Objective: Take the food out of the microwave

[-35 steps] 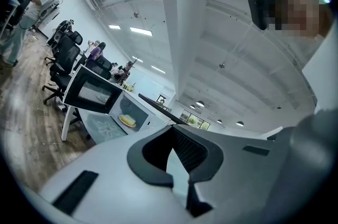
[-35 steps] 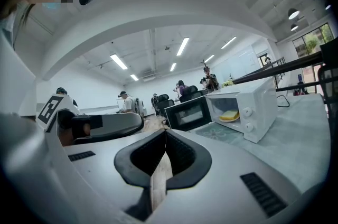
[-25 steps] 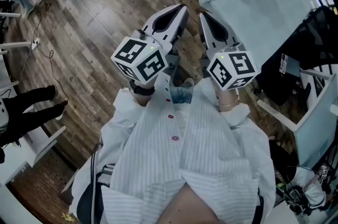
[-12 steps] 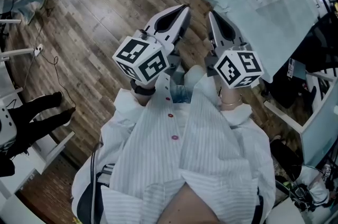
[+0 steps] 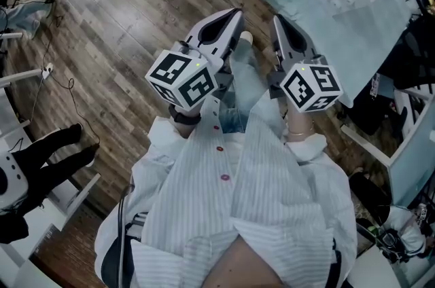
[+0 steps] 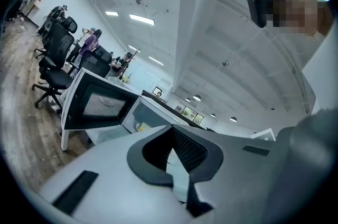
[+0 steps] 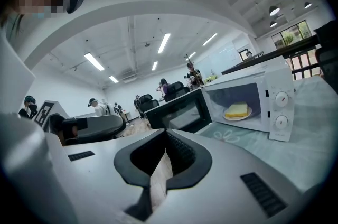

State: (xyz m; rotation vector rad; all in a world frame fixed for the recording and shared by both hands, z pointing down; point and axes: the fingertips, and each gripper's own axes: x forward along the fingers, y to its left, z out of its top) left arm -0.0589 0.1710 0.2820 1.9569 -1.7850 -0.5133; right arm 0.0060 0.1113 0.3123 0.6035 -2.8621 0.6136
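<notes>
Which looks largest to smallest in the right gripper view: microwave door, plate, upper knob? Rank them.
1. microwave door, largest, though it is also nearest the camera
2. plate
3. upper knob, smallest

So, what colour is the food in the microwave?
The food is pale yellow; see the right gripper view.

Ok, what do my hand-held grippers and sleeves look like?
The left hand-held gripper and right hand-held gripper have white moulded shells, black textured pads, a white cube with black square markers each. The sleeves are white, finely striped.
</notes>
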